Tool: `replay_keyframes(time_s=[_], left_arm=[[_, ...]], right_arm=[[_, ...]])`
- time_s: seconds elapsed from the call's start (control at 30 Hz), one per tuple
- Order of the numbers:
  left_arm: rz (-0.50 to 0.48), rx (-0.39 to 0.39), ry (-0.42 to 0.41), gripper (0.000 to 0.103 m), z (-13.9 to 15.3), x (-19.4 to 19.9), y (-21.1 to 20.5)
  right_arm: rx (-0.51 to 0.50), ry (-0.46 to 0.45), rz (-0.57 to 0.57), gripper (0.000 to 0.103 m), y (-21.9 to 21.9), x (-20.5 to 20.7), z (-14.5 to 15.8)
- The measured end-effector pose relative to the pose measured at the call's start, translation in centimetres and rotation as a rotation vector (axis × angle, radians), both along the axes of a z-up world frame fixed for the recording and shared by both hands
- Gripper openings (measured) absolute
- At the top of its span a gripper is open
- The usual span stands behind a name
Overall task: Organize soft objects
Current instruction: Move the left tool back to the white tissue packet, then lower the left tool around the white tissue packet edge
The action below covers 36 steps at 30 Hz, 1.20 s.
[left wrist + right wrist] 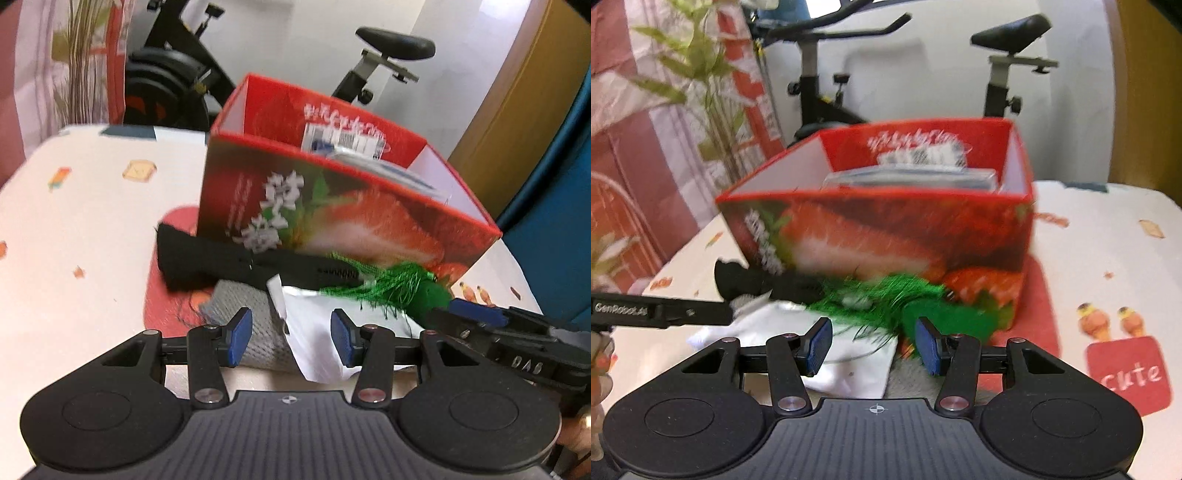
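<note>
both tools tilt downward toward a small heap of soft things lying on the desk (pixel 74 206) just in front of a red strawberry-printed box (pixel 332 206)

the left tool (pixel 291 338) hangs over the heap with its blue pads partly apart and nothing clamped between them; seen through the gap are a white cloth (pixel 317 332) and, toward its left pad, a grey knit piece (pixel 255 306). beyond these a black fabric strip (pixel 207 258) lies along the foot of the box, and a green fringed item (pixel 399 288) sits to the right of the white cloth. the right tool's finger reaches into this view from the right edge, near the green item

the right tool (pixel 873 345) also points down at the heap, its pads standing partly apart and gripping nothing. the green fringed item (pixel 886 295) lies just ahead of its tips, touching the box front (pixel 886 236), with the white cloth (pixel 849 369) under and left of it and the black fabric strip (pixel 768 280) further left. the left tool's black finger crosses in from the left edge of this view, with part of a hand (pixel 600 369) blurred below it

the box is open at the top and holds some packaged items; an exercise bike (pixel 820 92) stands behind the desk
</note>
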<state>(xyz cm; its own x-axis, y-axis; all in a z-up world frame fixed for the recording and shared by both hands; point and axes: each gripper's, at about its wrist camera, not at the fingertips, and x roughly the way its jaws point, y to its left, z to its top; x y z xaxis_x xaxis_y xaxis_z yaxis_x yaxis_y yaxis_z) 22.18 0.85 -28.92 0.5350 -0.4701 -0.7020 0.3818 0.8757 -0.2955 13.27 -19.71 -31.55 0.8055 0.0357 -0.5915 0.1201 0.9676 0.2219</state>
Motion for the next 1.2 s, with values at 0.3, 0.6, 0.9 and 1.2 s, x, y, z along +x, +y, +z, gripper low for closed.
replay_keyframes(time_s=[0.3,0.6,0.9,1.2], left_arm=[[-0.019,0.001,0.041,0.049,-1.8,0.2,-1.3],[-0.023,0.011,0.053,0.049,-2.8,0.2,-1.6],[-0.028,0.0,0.053,0.05,-3.3,-0.1,-1.6],[-0.043,0.025,0.062,0.053,-3.8,0.4,-1.9]], right_arm=[[0.008,0.058,0.029,0.053,1.4,1.9,-2.2],[-0.036,0.071,0.081,0.052,2.1,0.4,-3.2],[-0.116,0.085,0.12,0.052,3.2,0.1,-3.5],[-0.084,0.073,0.135,0.052,2.6,0.7,-2.6]])
